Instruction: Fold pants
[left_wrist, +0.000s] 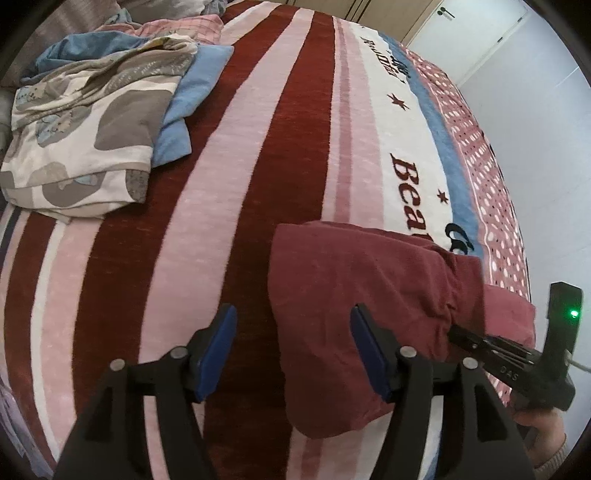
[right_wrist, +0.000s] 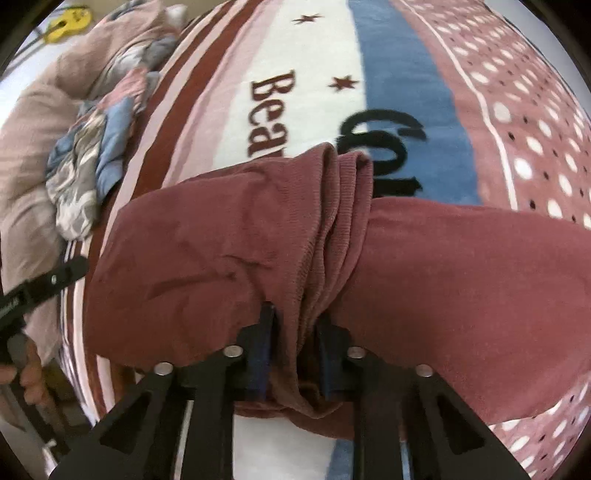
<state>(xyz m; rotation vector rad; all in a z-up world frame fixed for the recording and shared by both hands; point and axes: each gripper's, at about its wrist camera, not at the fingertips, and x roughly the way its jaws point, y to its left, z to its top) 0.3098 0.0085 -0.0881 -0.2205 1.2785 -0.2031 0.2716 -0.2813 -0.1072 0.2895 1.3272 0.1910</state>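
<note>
Dark red pants (left_wrist: 354, 295) lie folded on a striped bed blanket (left_wrist: 258, 147). In the left wrist view my left gripper (left_wrist: 291, 343) is open and empty, its right blue pad over the pants' left edge. In the right wrist view my right gripper (right_wrist: 293, 347) is shut on the pants (right_wrist: 229, 258), pinching the bunched ribbed waistband fold (right_wrist: 343, 206) between its pads. The right gripper also shows in the left wrist view (left_wrist: 517, 354) at the pants' right side.
A pile of other clothes (left_wrist: 85, 122), patterned grey-white and blue, lies at the blanket's far left, also in the right wrist view (right_wrist: 85, 162). A pillow (right_wrist: 29, 147) lies behind it. A white wall and door (left_wrist: 480, 33) stand beyond the bed's right edge.
</note>
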